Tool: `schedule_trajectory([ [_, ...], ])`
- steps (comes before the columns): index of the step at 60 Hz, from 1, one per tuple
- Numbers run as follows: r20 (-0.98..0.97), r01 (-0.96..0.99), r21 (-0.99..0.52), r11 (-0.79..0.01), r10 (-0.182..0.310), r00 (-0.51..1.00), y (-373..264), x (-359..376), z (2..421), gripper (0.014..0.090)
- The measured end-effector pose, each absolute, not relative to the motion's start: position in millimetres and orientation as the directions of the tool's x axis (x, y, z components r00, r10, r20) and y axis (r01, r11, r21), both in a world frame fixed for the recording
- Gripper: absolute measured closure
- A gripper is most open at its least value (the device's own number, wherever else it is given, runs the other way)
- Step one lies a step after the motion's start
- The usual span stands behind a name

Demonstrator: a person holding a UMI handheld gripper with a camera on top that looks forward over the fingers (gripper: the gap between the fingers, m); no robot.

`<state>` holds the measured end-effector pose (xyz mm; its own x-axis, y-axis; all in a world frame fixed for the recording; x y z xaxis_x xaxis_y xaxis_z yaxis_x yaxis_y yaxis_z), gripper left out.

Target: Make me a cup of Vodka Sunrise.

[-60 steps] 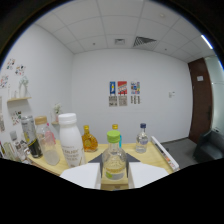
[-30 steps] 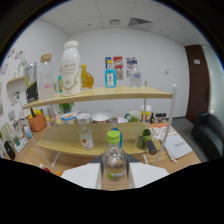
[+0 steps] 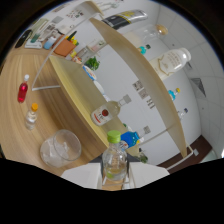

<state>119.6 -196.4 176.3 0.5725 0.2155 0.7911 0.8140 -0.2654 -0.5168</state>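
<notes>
I am holding a small clear bottle (image 3: pixel 114 162) with a green cap (image 3: pixel 114 136) between my jaws, both white fingers (image 3: pixel 82 176) pressing against its sides, so the jaws are sitting narrow around its body. The whole scene is appearing strongly tilted in my view, and the bottle's neck is pointing ahead of me toward the shelving. Just beside the bottle, resting on the wooden worktop (image 3: pixel 15 100), a clear glass (image 3: pixel 60 147) is showing what looks like ice inside, though I cannot tell for certain. Farther along the worktop, well apart from the glass, a small bottle with a yellow cap (image 3: pixel 31 116) is standing near a red bottle with a white cap (image 3: pixel 23 90). Beyond my fingers a two-level wooden shelf (image 3: pixel 75 85) is running across the view. A clear bottle with a red round label (image 3: pixel 105 114) is showing against the lower shelf, and a blue item (image 3: pixel 131 138) is showing just beyond the green cap. On the upper level a large white jug (image 3: pixel 172 61) is standing among other bottles that are too small to make out. Behind the shelf a white wall is carrying a few small pictures (image 3: pixel 143 95).
</notes>
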Motion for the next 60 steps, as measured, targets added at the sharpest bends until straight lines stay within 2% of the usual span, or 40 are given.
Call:
schedule_trajectory([
  [11,0.953,0.981,-0.147,-0.123,0.248,0.174,-190,111,179,0.0691],
  [23,0.947,0.975,0.222,-0.009,0.239,-0.214,-186,107,174,0.0690],
  [29,0.904,0.930,0.367,0.025,0.227,-0.363,-186,107,177,0.0693],
  [35,0.881,0.907,0.418,0.045,0.223,-0.417,-185,105,179,0.0692],
  [41,0.894,0.923,0.382,0.036,0.238,-0.379,-187,105,181,0.0691],
  [46,0.936,0.967,0.254,0.006,0.249,-0.247,-190,104,187,0.0689],
  [53,0.957,0.992,-0.121,-0.033,0.262,0.126,-197,94,204,0.0687],
  [60,0.811,0.843,-0.532,-0.083,0.236,0.535,-204,90,230,0.0688],
])
